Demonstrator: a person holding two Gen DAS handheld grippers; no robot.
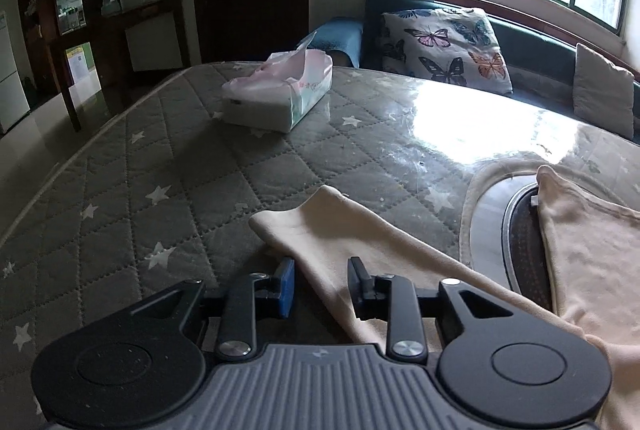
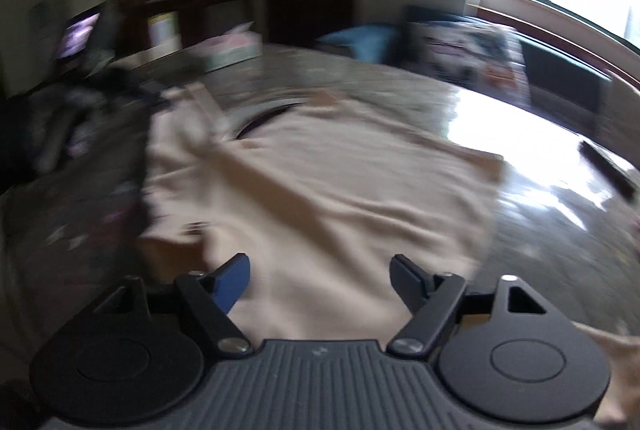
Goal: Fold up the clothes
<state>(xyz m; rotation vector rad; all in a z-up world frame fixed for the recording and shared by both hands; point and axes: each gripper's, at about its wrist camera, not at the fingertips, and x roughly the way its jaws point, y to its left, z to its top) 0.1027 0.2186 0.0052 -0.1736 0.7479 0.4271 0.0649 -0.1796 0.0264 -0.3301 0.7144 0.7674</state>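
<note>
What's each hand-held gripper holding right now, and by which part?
Nothing. The left hand-held gripper is open, with the beige garment's sleeve lying between its jaws, unclamped. The right hand-held gripper is open above the garment's body.

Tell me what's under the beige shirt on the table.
The shirt partly covers a round dark inset in the quilted table cover. The rest beneath the cloth is hidden.

Garment (image 1: 352, 230): soft matt beige cloth. Tabletop (image 1: 168, 165): quilted fabric under glossy clear film. Tissue pack (image 1: 280, 89): shiny plastic wrap.
</note>
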